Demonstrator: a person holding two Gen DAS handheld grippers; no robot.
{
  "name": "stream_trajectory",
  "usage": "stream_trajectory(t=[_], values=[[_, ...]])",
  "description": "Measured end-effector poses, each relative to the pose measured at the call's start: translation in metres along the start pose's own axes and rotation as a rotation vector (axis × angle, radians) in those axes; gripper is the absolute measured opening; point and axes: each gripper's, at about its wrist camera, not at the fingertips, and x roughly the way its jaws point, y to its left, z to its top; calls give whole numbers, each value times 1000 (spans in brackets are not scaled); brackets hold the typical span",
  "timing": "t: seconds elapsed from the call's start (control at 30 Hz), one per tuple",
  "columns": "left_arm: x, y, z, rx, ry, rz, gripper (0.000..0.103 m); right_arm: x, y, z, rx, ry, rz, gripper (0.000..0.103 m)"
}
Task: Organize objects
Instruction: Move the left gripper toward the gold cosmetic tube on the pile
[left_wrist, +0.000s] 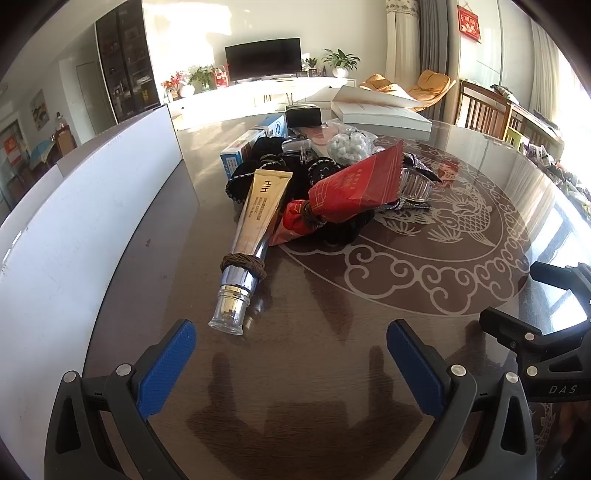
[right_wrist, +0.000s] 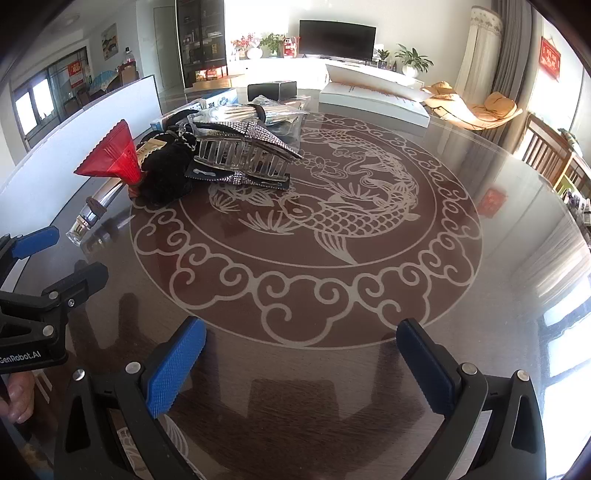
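A pile of small objects lies on the round glass-topped table (left_wrist: 424, 295). Nearest my left gripper (left_wrist: 291, 332) is a gold tube (left_wrist: 255, 221) with a brown hair tie around its silver neck. Behind it lie a red packet (left_wrist: 354, 188), black scrunchies (left_wrist: 273, 166), a clear hair claw (left_wrist: 415, 184) and a bag of white beads (left_wrist: 349, 146). My left gripper is open and empty, just short of the tube's cap. In the right wrist view the clear hair claw (right_wrist: 240, 155) and red packet (right_wrist: 114, 155) sit at far left. My right gripper (right_wrist: 301, 336) is open and empty above the table (right_wrist: 480, 295).
A white board (left_wrist: 92, 229) stands along the table's left edge. A blue-and-white box (left_wrist: 255, 140), a black box (left_wrist: 303, 116) and a flat white box (left_wrist: 376, 110) lie behind the pile. Wooden chairs (left_wrist: 484, 110) stand at the right. The other gripper's body (left_wrist: 546, 354) is at my right.
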Motion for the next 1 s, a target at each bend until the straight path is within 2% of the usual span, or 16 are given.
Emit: stream_trajectory(t=[1.0], values=[[1,4,1,-18,13,-3,103,0,-2,-1,7,3,11,103]])
